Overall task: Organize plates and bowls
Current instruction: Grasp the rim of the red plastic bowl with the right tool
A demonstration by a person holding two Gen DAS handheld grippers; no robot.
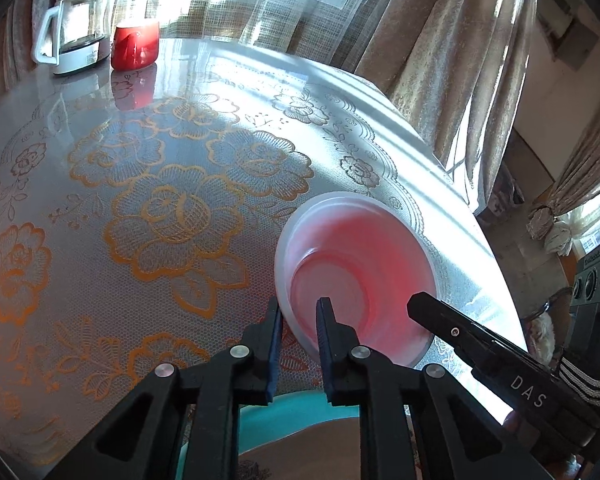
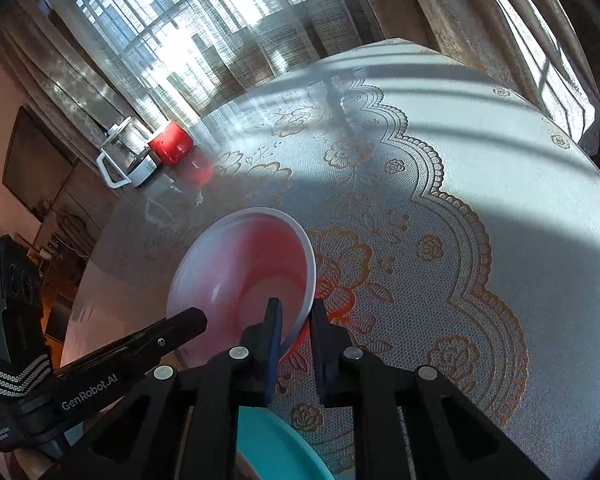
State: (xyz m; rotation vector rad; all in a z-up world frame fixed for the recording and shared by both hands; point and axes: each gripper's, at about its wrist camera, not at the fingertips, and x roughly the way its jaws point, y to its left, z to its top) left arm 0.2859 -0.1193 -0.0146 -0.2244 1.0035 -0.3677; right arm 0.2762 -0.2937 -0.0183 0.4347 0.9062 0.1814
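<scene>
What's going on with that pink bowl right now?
Both grippers, left gripper and right gripper, clamped on opposite rims of pink bowl. Teal plate just below. Nothing blocking.

1. The teal plate (image 1: 296, 420) is cut off by the bottom edge of the left wrist view and mostly hidden behind the left gripper's fingers (image 1: 272, 344); its full outline cannot be told.
2. In the right wrist view the same teal plate (image 2: 276, 448) runs out of the bottom edge behind the right gripper's fingers (image 2: 275, 332).
3. The near rim of the pink bowl (image 2: 240, 276) is covered by those fingers.
4. The underside of the pink bowl (image 1: 356, 264) and whether it rests on the bench (image 1: 140, 184) cannot be told.
5. The kettle (image 1: 76, 28) is partly blurred by window glare.
6. The print on the red mug (image 1: 135, 45) is too small to read.
</scene>
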